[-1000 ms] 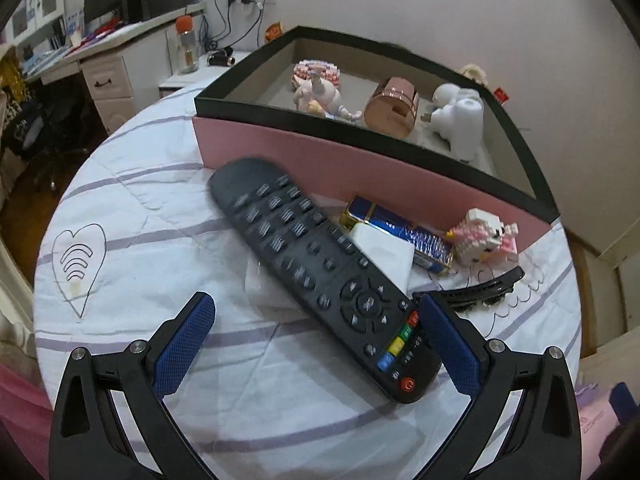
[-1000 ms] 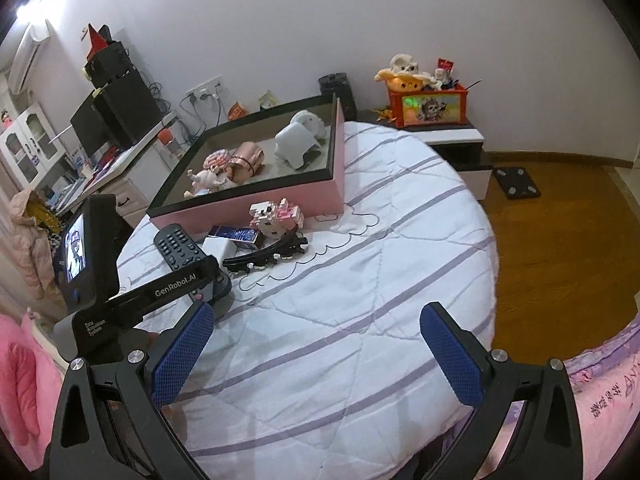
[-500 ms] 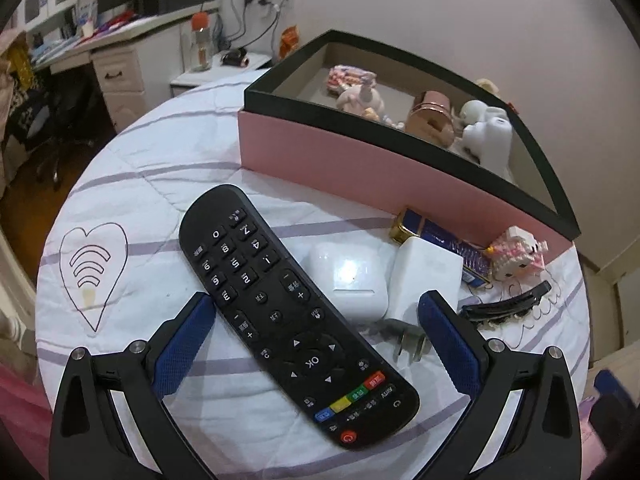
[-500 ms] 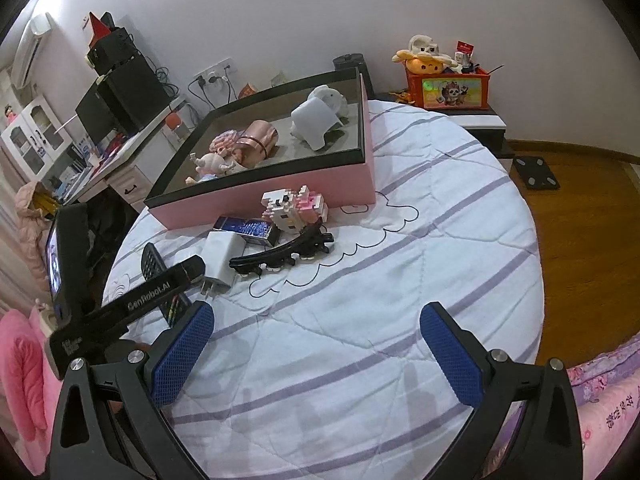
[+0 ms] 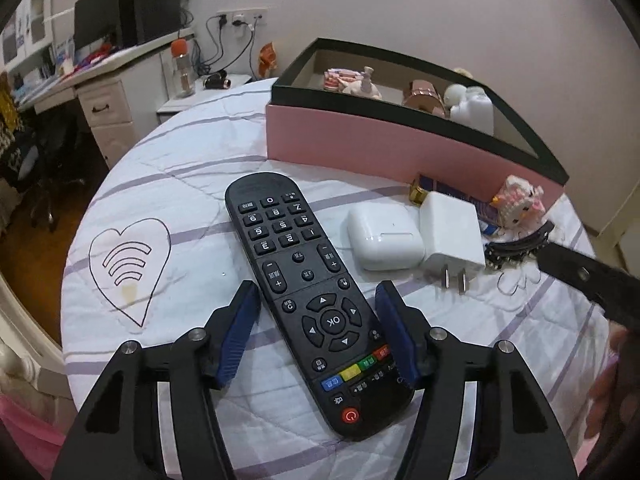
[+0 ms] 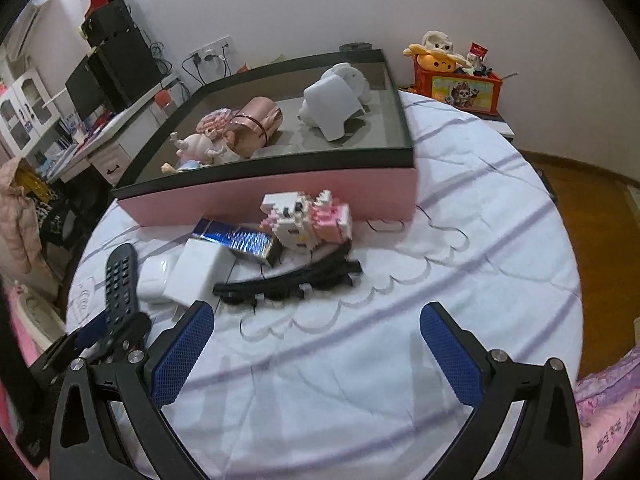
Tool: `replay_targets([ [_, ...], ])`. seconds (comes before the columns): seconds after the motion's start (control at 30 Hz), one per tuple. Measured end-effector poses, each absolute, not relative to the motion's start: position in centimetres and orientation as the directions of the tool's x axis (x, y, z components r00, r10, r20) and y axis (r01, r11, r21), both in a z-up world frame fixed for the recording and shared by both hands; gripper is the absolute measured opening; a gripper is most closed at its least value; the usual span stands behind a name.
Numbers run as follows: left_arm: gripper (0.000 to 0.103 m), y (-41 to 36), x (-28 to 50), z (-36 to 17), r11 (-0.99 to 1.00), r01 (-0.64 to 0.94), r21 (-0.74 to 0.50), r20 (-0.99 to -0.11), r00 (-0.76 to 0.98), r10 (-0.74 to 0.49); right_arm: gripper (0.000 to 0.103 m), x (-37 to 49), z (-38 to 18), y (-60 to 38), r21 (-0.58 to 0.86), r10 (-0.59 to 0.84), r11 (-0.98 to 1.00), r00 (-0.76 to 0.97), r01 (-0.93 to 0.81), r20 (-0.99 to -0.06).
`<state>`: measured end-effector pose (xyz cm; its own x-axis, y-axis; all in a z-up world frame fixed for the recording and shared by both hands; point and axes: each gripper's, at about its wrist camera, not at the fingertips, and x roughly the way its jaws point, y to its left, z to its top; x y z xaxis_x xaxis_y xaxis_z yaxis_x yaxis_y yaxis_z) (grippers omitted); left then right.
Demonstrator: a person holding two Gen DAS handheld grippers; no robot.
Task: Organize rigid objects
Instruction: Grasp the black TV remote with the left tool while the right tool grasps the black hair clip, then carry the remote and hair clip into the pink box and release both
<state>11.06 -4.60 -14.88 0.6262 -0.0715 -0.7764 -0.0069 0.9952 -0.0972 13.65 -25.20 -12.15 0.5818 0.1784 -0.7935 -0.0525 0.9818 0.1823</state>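
The left gripper [image 5: 318,312] straddles the lower half of the black remote control [image 5: 308,292], which lies flat on the white quilt [image 5: 192,184] with its red power button nearest the camera. Its jaws have just been closing, and the remote sits between the blue pads [image 5: 240,332]; the right pad looks to be touching the remote's edge beside the coloured buttons, while a thin strip of quilt shows between the left pad and the remote, so the jaws are not yet clamped on it. Just to the right of the remote lie a white earbud case [image 5: 384,238] and a white plug charger [image 5: 452,236], the two touching each other. Beyond the charger, further from the remote, are a blue foil packet [image 6: 236,240], a pink-and-white block figure [image 5: 518,202] and a black hair clip [image 6: 292,278]. Behind the remote stands a pink box [image 5: 360,148] with a dark rim, holding a small doll, a rose-gold tin and a white piece. The right gripper [image 6: 316,350] hovers over bare quilt well to the right of the remote, its jaws spread wide with nothing between them.
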Motion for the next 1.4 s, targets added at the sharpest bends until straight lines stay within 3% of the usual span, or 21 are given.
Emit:
replay_targets([
  [0.17,0.063,-4.5,11.2,-15.0,0.996,0.022,-0.089,-0.77,0.632,-0.083,0.103,15.5,-13.8,-23.6,0.12,0.135,0.991,0.556,-0.064,-0.82],
  [0.43,0.039,-3.0,11.8,-14.9,0.993,0.041,-0.107,-0.768,0.631,-0.109,0.102,15.9,-14.9,-22.0,0.007,0.056,0.996,0.583,-0.085,-0.81],
  [0.53,0.026,-2.3,11.8,-14.9,0.992,0.043,-0.119,-0.769,0.628,-0.119,0.088,15.7,-14.5,-21.9,0.012,0.065,0.996,0.597,-0.093,-0.8],
  [0.6,0.019,-1.9,11.9,-14.9,0.99,0.047,-0.132,-0.769,0.626,-0.132,0.086,15.5,-14.3,-21.9,0.008,0.067,0.995,0.603,-0.1,-0.795],
  [0.63,0.018,-1.7,11.9,-14.9,0.99,0.05,-0.135,-0.769,0.624,-0.136,0.076,15.4,-14.3,-21.7,0.01,0.069,0.995,0.604,-0.101,-0.794],
  [0.7,0.015,-1.5,11.9,-14.8,0.99,0.054,-0.13,-0.769,0.625,-0.135,0.073,15.2,-14.0,-22.2,0.031,0.084,0.995,0.61,-0.096,-0.788],
  [1.4,0.012,1.1,11.0,-12.8,0.972,0.068,-0.225,-0.74,0.637,-0.216,0.073,13.1,-11.5,-23.3,0.141,0.169,0.985,0.626,-0.094,-0.761],
])
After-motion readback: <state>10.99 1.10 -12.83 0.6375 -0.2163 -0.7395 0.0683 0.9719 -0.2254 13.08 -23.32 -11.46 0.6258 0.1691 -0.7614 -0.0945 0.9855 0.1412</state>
